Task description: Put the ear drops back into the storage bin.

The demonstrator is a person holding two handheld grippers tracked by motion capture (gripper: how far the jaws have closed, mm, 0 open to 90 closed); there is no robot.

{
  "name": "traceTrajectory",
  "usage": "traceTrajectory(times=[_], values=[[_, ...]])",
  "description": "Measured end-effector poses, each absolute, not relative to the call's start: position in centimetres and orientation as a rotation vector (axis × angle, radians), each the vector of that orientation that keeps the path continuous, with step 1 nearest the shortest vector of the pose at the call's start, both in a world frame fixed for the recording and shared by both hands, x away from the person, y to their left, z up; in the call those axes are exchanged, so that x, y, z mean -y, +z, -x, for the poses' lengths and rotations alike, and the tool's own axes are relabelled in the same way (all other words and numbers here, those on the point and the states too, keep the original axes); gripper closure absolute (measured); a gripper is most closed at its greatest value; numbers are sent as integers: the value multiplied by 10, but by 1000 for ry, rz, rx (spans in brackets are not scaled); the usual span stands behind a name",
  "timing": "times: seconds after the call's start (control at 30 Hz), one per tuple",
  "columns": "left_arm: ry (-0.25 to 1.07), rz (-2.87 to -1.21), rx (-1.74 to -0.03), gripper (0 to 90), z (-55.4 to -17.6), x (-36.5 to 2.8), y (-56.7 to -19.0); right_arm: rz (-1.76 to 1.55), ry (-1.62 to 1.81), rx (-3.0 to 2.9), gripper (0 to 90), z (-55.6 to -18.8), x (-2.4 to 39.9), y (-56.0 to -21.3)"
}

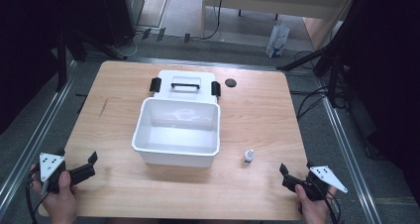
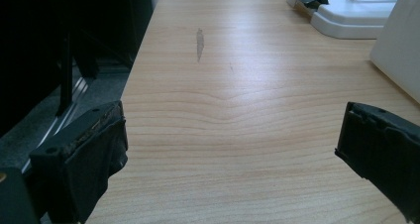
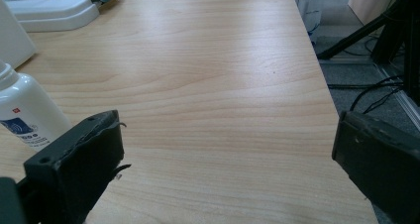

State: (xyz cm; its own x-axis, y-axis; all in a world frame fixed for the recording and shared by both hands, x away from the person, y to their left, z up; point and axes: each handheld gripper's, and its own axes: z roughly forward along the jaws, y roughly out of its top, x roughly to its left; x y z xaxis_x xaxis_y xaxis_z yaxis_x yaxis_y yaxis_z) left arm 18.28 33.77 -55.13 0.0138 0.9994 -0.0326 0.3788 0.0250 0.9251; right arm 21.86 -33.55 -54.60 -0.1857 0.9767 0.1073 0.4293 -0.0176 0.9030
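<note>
Both tools idle at the near edge of the table [image 1: 257, 110], nothing in either. Left tool [image 1: 86, 165] has its jaws spread wide over bare wood, near-left corner; right tool [image 1: 288, 177] likewise spread, near-right corner. Nearest thing to work on is the small white bottle [image 1: 248, 157]: upright on the table, just off the near-right corner of the open white bin [image 1: 177, 131], apart from it, not touching. In the right gripper view the bottle [image 3: 25, 110] sits just beyond and to the side of one jaw, so it's outside the gap, not between the pads. The bin's lid [image 1: 184, 85] lies flat behind the bin, against its far wall as far as I can tell, with the black handle and clips facing up. My read is bottle into bin, right tool does the pick. Risks as I see them: the bottle is narrow, tall and looks light, so if the tool comes in on the current line, one jaw clips its side and tips or rolls it, possibly toward the table edge. It needs re-aiming so the body is centred in the gap before closing. The smooth, round plastic could also squirt out of the pads if pinched high near the cap. The bin wall is close by; a wide-spread jaw could bump it and shove the bin. Left tool is well clear, no clash expected.
</note>
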Motion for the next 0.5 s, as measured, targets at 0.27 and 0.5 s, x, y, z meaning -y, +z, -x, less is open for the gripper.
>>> traceTrajectory(times=[0.27, 0.5], values=[[956, -1482, -1504, 0, -184, -338, -551, -1488, 1151, -1678, 0, -220, 334, -546], [968, -1488, -1501, 0, -185, -337, -551, -1510, 1070, -1783, 1, -227, 334, -544]])
